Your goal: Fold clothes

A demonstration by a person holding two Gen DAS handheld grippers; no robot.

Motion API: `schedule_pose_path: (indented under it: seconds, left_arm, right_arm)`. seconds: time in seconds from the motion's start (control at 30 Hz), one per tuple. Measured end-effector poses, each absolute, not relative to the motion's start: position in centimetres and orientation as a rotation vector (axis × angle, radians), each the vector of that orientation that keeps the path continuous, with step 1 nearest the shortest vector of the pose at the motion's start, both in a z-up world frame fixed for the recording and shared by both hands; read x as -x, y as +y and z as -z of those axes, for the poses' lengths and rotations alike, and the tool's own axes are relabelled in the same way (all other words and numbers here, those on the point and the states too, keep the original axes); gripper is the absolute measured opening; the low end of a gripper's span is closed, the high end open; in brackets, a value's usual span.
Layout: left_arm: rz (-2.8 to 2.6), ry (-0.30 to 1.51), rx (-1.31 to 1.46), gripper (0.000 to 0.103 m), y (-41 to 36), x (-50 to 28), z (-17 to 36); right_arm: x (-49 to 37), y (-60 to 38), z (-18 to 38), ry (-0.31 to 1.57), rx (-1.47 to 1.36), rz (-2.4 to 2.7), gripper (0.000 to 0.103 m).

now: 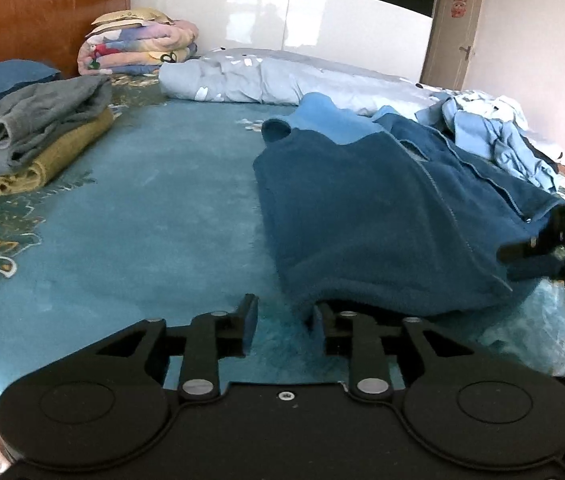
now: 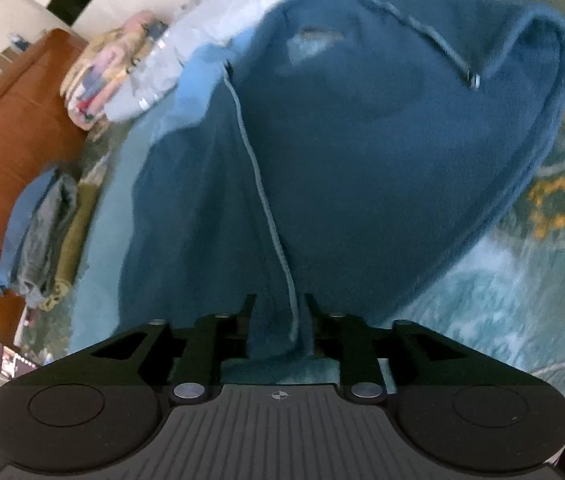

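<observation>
The bed point(image 1: 142, 208), under a teal plush cover with a gold flower pattern, fills most of both views and serves as the folding surface; its broad bare middle leaves room to lay a garment flat. Along the upper edge of the left wrist view a rolled pale-blue duvet point(image 1: 274, 80) and a folded floral quilt point(image 1: 138, 44) sit against the headboard, apparently pushed back to keep that space free.

The dark blue fleece jacket point(image 1: 382, 208), the garment in hand, lies right of centre in that view, with a lighter blue part showing toward the top. Its near hem runs along the lower part of the frame, where both tools reach it, which suits a two-point hold on one edge.

At the upper right lies a crumpled heap of light-blue clothes point(image 1: 494, 132), probably waiting their turn. At the left edge a stack of folded clothes point(image 1: 38, 136), grey over olive, looks like finished work set apart from the rest.

The right tool point(image 2: 278, 316) has its jaws partly spread with a fold of fleece and its pale seam between them; whether the pads press on it I cannot tell. The left tool point(image 1: 284, 316) stands partly spread over bare cover, its right finger at the jacket's corner, pinching nothing.
</observation>
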State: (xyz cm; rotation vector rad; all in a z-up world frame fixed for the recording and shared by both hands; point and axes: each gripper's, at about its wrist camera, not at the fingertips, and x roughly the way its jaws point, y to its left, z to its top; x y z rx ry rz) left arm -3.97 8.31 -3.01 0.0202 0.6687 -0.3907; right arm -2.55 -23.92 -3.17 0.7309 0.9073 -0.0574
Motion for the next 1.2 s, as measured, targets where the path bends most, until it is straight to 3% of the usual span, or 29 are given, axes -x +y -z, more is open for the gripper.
schedule_pose_path:
  seconds: [0.07, 0.2, 0.43, 0.53, 0.77, 1.1, 1.2]
  left_arm:
    - [0.392, 0.659, -0.03, 0.037, 8.9, 4.6, 2.6]
    - [0.376, 0.646, -0.032, 0.038, 10.1, 5.4, 1.7]
    - [0.326, 0.584, -0.019, 0.041, 11.3, 4.6, -0.8]
    - [0.333, 0.548, -0.019, 0.046, 10.6, 3.4, -2.0]
    - [0.38, 0.558, 0.03, 0.051, 7.1, 0.2, -3.0]
    - [0.505, 0.636, 0.029, 0.052, -2.4, -2.4, -2.1]
    - [0.532, 0.657, 0.021, 0.059, -4.5, -3.0, -1.6]
  right_arm:
    - [2.8, -24.6, 2.4, 0.878, -0.714, 0.07, 0.035]
    - [3.3, -26.8, 1.4, 0.827, -0.726, 0.122, 0.04]
    - [3.9, -30.7, 0.7, 0.747, -0.763, 0.195, 0.046]
    - [4.2, -32.1, 0.5, 0.702, -0.786, 0.209, 0.046]
    - [5.3, -36.8, 0.7, 0.599, -0.877, 0.339, 0.046]
    - [2.7, -40.9, 4.3, 0.628, -0.958, 0.394, 0.046]
    - [1.6, -41.5, 5.3, 0.638, -0.973, 0.398, 0.044]
